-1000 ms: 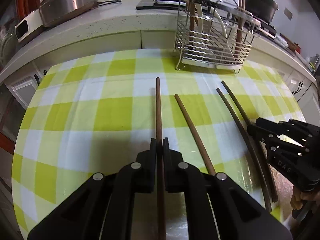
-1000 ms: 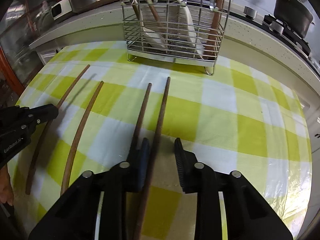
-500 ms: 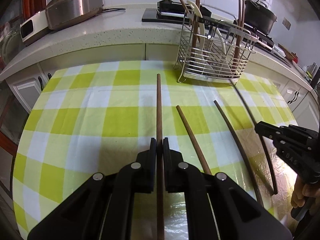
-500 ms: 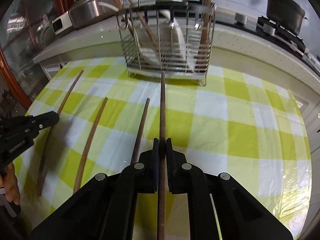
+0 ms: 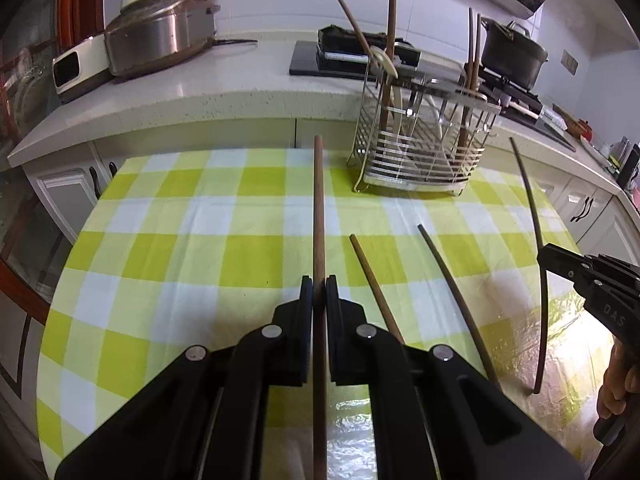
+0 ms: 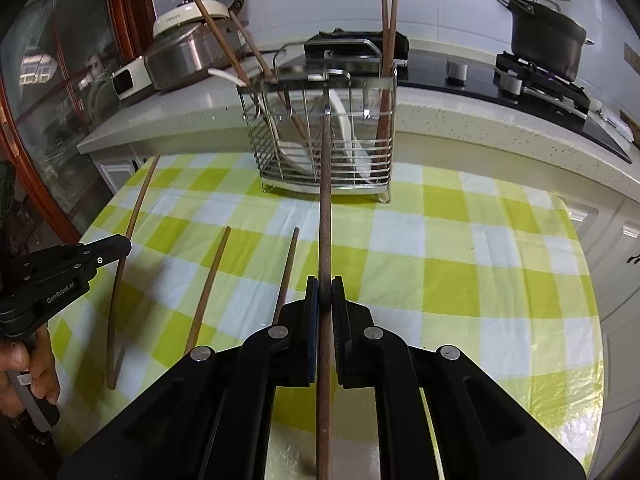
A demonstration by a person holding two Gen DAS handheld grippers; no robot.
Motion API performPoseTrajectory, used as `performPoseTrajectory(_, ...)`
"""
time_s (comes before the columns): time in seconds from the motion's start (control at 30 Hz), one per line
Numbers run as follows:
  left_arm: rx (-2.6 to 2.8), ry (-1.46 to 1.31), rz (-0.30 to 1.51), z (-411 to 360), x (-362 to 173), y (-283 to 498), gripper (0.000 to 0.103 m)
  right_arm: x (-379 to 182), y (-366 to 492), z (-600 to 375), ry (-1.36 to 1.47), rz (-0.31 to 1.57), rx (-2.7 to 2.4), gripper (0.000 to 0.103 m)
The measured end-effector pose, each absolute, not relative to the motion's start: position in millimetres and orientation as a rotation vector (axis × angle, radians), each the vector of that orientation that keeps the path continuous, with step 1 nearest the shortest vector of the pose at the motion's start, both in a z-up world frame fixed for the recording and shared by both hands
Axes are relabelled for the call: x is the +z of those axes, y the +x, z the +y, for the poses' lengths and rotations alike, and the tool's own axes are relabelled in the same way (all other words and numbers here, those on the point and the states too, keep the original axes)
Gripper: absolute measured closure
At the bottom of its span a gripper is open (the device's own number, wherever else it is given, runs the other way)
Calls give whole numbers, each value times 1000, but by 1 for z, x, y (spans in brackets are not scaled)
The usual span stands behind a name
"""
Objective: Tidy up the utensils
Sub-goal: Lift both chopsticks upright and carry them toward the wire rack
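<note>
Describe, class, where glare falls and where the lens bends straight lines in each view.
Left wrist view: glare whitens the tablecloth at lower right; the counter edge bows. Right wrist view: glare on the cloth's lower right corner; the countertop curves downward.

You have brown wooden chopsticks (image 5: pixel 319 216) lying over a tablecloth (image 5: pixel 180 252) checked in yellow-green and white, a silver wire rack (image 6: pixel 324 140) holding white spoons (image 6: pixel 346 136), a speckled white counter (image 5: pixel 200 96), and a black pot (image 6: pixel 548 38).
</note>
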State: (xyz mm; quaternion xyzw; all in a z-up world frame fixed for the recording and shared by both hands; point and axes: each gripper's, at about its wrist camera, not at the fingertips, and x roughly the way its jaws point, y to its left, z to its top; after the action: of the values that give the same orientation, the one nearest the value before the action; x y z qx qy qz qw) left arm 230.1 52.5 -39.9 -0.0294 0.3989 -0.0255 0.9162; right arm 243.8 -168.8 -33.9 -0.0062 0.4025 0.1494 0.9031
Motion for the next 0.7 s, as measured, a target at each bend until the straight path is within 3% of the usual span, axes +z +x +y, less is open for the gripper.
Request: performPoseTrajectory(0.7, -72, -44, 661, 48, 8, 194, 96, 1, 217, -186, 7, 741, 296, 94)
